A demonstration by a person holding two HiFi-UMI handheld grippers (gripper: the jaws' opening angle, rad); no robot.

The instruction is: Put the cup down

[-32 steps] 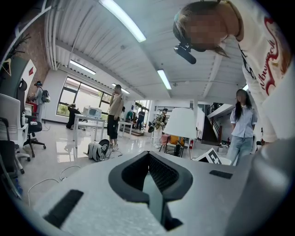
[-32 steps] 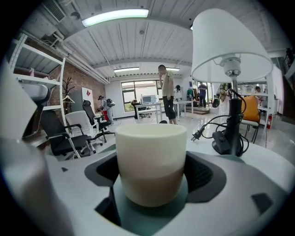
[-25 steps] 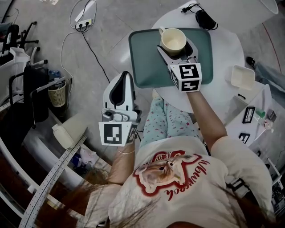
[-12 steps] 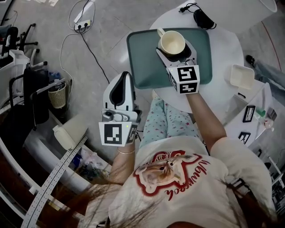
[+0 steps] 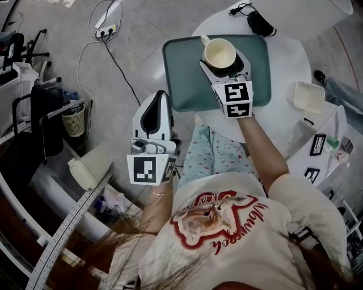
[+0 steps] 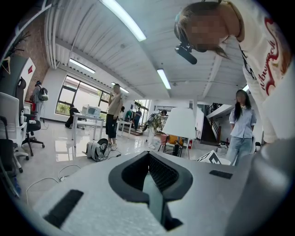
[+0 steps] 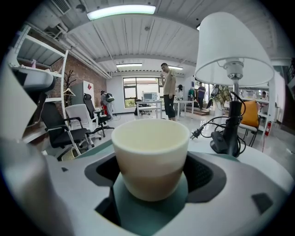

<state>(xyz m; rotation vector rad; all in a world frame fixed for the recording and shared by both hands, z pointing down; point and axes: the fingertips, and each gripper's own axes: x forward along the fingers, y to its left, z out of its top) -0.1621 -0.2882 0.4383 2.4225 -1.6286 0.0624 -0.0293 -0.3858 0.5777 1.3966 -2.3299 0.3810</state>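
A wide, open work hall stretches out in the gripper views, with a white slatted ceiling (image 7: 138, 32) carrying strip lights (image 7: 126, 11), a brick wall (image 7: 85, 69) on one side, tall windows (image 7: 138, 87) at the far end, office chairs (image 7: 80, 120) and several people standing among desks. In the head view the grey floor (image 5: 142, 39) fills the left side, crossed by white cables that run to a power strip (image 5: 108, 28). A round white tabletop (image 5: 289, 62) stands in front of the seated person, and on it lies a teal tray (image 5: 184, 79) with rounded corners. A lamp (image 7: 233, 50) with a white shade stands on the tabletop beyond the tray, with a black cable (image 5: 258, 22) coiled at its foot. A small white box (image 5: 309, 97) sits near the tabletop's right edge, well apart from the tray. The right gripper (image 5: 224, 62) reaches over the tray, its fingers spread wide and pressed against both sides of the cream cup (image 5: 219, 54). The cup is upright and empty, over the tray's far right part, with its handle pointing away. Its base is down at the tray's surface, though whether it rests there cannot be told. The left gripper (image 5: 160, 97) hangs over the floor, left of the tray, its fingers closed together on nothing.
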